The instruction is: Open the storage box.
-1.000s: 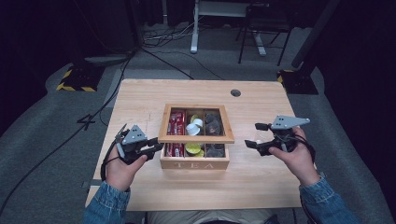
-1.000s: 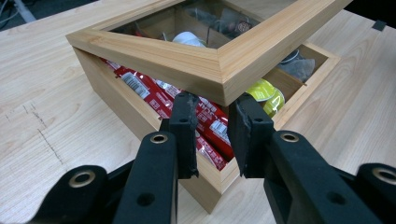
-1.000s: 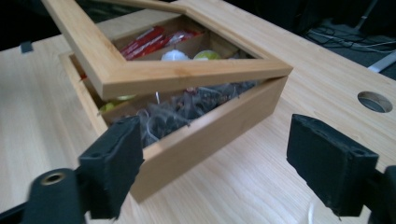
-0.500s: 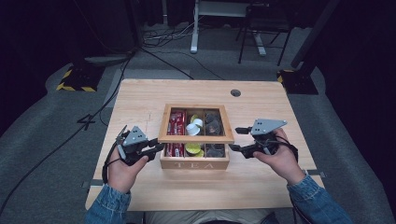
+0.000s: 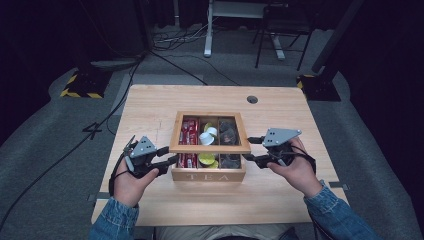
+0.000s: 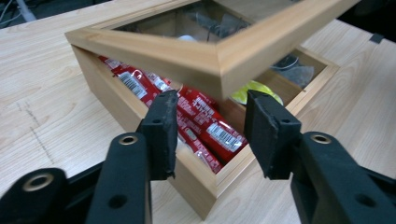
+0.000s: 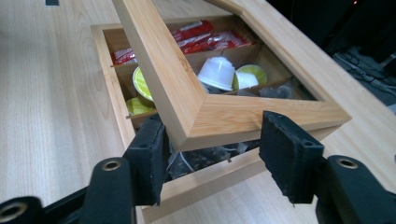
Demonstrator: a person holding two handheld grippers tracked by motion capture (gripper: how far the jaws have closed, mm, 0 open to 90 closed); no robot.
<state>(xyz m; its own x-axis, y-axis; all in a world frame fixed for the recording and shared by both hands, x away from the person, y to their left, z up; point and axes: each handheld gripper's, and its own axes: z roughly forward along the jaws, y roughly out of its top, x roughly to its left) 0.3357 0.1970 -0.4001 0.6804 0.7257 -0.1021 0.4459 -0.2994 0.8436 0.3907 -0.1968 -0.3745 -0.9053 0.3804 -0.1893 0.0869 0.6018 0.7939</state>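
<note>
A wooden tea box stands mid-table, its glass-paned lid tilted up at the front. Inside lie red sachets, a white capsule, yellow capsules and dark tea bags. My left gripper is at the lid's front left corner. Its jaws have just been opening, and that corner hangs over the gap between them. My right gripper is at the front right corner. Its jaws have just been closing and straddle the lid's corner, with no pad clearly pressing on it.
The light wooden table has bare surface on all sides of the box and a cable hole at the back right. Dark floor, cables and chair legs lie beyond the far edge.
My right gripper has moved left to the box's front right corner and its jaws have narrowed. The left jaws have parted from shut. The lid stays raised.
</note>
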